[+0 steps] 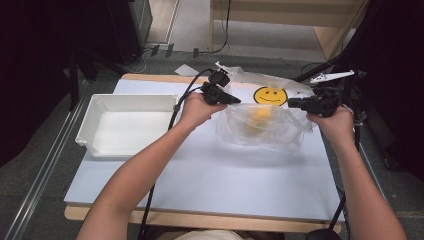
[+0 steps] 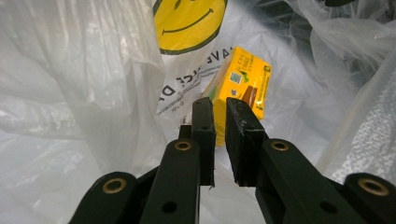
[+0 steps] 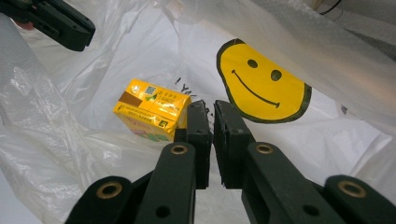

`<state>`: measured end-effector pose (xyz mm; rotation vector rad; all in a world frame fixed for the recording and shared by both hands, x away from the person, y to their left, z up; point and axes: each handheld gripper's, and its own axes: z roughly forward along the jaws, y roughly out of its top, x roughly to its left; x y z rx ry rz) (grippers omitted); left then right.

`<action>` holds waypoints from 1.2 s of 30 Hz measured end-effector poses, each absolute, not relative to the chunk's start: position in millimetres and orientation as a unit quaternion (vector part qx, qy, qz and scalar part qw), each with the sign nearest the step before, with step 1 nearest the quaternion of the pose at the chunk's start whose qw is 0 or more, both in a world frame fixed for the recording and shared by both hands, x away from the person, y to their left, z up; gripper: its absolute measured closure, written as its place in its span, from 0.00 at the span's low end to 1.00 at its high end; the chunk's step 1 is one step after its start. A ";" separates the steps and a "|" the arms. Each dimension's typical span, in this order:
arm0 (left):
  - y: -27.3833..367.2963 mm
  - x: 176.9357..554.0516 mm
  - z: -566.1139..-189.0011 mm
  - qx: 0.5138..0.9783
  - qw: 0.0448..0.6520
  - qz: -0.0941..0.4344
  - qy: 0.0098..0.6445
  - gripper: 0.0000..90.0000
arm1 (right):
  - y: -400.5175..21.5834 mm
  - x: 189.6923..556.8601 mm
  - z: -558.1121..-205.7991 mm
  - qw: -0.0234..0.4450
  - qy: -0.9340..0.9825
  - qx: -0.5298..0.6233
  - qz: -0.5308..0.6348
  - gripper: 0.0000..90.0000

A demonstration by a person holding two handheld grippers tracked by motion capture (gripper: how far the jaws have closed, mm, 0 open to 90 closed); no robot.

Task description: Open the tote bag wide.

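Both pairs of jaws are nearly closed, each pinching thin film at the mouth of a clear plastic carrier bag printed with a yellow smiley face (image 1: 260, 125). The left gripper (image 1: 235, 100) holds the bag's left edge, and in the left gripper view (image 2: 220, 112) only a narrow slit shows between its black pads, with the film too thin to make out there. The right gripper (image 1: 291, 103) holds the right edge; the right gripper view (image 3: 210, 112) shows the same narrow slit. The two hands hold the bag's mouth spread between them, toward the far right of the white tabletop (image 1: 210, 175). Inside the bag lies a small yellow carton with a brown patch and printed labels (image 3: 152, 114), resting on the bottom film near the smiley print; it also shows from the left gripper's side (image 2: 243, 81) and as a yellow blur through the plastic from above (image 1: 260, 116). An empty white plastic tray (image 1: 95, 122) sits on the left of the table, well apart from the bag.
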<state>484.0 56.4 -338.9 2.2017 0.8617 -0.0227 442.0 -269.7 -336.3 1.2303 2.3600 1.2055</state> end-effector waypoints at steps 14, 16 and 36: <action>60.2 480.3 -355.7 0.860 0.376 -0.009 0.345 0.91 | -264.9 442.6 -355.1 0.107 0.798 0.430 0.408 0.95; 60.0 480.1 -358.1 0.860 0.375 -0.010 0.346 0.91 | -265.2 442.2 -357.5 0.106 0.796 0.433 0.410 0.95; 60.7 480.3 -386.2 0.855 0.374 -0.014 0.358 0.91 | -262.8 441.7 -382.5 0.107 0.791 0.448 0.403 0.95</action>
